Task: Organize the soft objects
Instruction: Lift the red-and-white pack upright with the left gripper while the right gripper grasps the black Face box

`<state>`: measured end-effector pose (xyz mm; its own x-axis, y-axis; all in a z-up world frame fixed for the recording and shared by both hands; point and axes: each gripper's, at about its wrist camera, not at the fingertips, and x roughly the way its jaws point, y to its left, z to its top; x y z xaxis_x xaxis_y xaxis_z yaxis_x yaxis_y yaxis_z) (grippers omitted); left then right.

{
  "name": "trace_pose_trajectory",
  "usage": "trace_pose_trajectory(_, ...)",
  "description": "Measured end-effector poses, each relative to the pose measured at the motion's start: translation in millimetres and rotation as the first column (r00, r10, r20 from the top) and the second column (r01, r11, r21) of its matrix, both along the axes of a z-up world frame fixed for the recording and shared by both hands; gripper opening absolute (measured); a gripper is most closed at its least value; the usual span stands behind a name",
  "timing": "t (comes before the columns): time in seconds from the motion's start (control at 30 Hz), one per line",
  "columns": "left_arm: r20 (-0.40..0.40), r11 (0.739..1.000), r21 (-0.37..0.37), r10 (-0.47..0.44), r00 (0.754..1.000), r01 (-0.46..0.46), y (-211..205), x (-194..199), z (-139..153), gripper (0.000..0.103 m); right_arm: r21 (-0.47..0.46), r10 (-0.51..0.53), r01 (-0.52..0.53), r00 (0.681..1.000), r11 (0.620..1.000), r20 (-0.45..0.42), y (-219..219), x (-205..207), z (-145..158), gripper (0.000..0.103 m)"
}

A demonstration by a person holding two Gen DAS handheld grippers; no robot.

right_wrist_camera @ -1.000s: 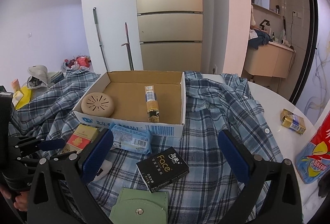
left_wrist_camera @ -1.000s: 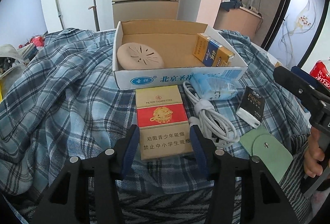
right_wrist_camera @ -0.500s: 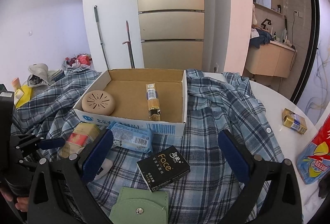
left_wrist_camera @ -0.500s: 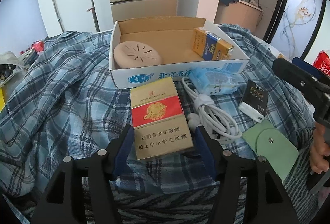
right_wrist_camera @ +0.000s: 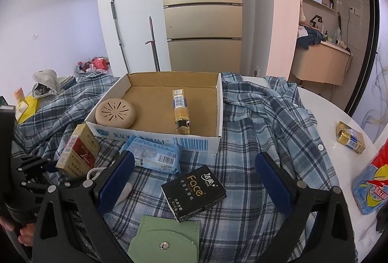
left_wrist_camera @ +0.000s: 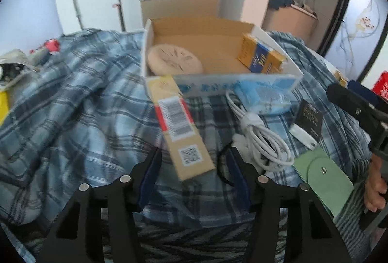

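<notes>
Left gripper [left_wrist_camera: 194,166] jaws just narrowing around tilted red-gold cigarette pack [left_wrist_camera: 179,127], pads apart from it, near cardboard box [left_wrist_camera: 218,83] front-left corner. Right gripper [right_wrist_camera: 194,180] wide open, holding nothing, above black Face tissue pack [right_wrist_camera: 194,190].

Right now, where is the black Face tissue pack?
In the right wrist view the black Face tissue pack lies on the plaid shirt, in front of the cardboard box, between the blue tissue pack and the green pouch.

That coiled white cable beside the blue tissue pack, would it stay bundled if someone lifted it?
The white cable looks floppy: its loops sag loosely on the plaid shirt. A wrap at its middle probably keeps it bundled, though the free ends would likely dangle. It seems light.
</notes>
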<state>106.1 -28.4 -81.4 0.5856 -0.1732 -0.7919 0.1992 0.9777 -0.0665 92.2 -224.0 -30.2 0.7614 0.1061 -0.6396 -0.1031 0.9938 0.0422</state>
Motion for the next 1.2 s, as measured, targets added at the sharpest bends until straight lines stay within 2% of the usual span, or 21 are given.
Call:
trace_pose_trajectory(0.13,0.051,0.999,-0.005,0.036,0.998,-0.036,5.7,-3.2,8.2,0.057,-0.004,0.005,-0.005,1.0,1.0,0.009,1.3,-1.0,1.2,0.097)
trace_pose_trajectory(0.2,0.058,0.999,-0.017,0.051,0.997,-0.05,9.0,-2.6,9.8,0.029,-0.007,0.009,-0.009,1.0,1.0,0.005,2.2,-0.6,0.9,0.095)
trace_pose_trajectory(0.23,0.058,0.998,-0.024,0.059,0.997,-0.058,11.3,-2.4,10.4,0.024,-0.007,0.011,-0.011,1.0,1.0,0.002,2.6,0.0,0.4,0.095)
trace_pose_trajectory(0.33,0.072,0.998,-0.03,0.063,0.995,-0.061,13.1,-5.1,13.1,0.023,-0.011,0.013,-0.014,1.0,1.0,-0.021,2.9,2.7,-2.3,0.095)
trace_pose_trajectory(0.47,0.196,0.998,-0.03,0.057,0.979,-0.052,8.2,-19.5,29.5,0.023,-0.025,0.01,-0.013,0.995,1.0,-0.095,3.4,10.1,-12.5,0.094)
trace_pose_trajectory(0.53,0.281,0.999,-0.044,0.041,0.959,-0.03,6.3,-31.0,40.7,0.023,-0.042,0.001,-0.007,0.991,0.999,-0.131,4.6,14.3,-18.9,0.094)
trace_pose_trajectory(0.67,0.441,0.999,-0.048,0.026,0.897,-0.005,1.7,-55.8,59.3,0.023,-0.049,0.01,-0.02,0.981,0.999,-0.192,6.3,21.9,-31.0,0.092)
trace_pose_trajectory(0.73,0.476,0.997,-0.07,0.025,0.879,0.009,2.6,-61.9,64.0,0.023,-0.051,0.014,-0.025,0.977,0.998,-0.213,7.1,23.4,-34.8,0.092)
trace_pose_trajectory(0.8,0.481,0.998,-0.069,0.026,0.876,0.008,2.0,-62.6,66.7,0.023,-0.053,0.018,-0.031,0.972,0.998,-0.234,7.4,25.7,-38.7,0.092)
trace_pose_trajectory(1.0,0.453,0.997,-0.075,0.033,0.891,0.001,5.3,-55.9,64.8,0.023,-0.07,0.006,-0.029,0.952,0.997,-0.305,8.9,34.5,-51.5,0.092)
trace_pose_trajectory(1.03,0.45,0.997,-0.077,0.033,0.893,0.001,5.7,-55.2,64.9,0.023,-0.068,0.007,-0.03,0.95,0.997,-0.312,8.9,35.2,-53.2,0.087)
trace_pose_trajectory(1.07,0.45,0.997,-0.077,0.034,0.893,0.001,4.7,-56.1,63.6,0.023,-0.065,0.008,-0.031,0.948,0.997,-0.319,8.4,35.7,-54.4,0.077)
trace_pose_trajectory(1.2,0.456,0.997,-0.073,0.032,0.889,0.002,5.1,-56.9,64.3,0.023,-0.073,0.011,-0.036,0.946,0.997,-0.323,9.3,35.2,-56.2,0.075)
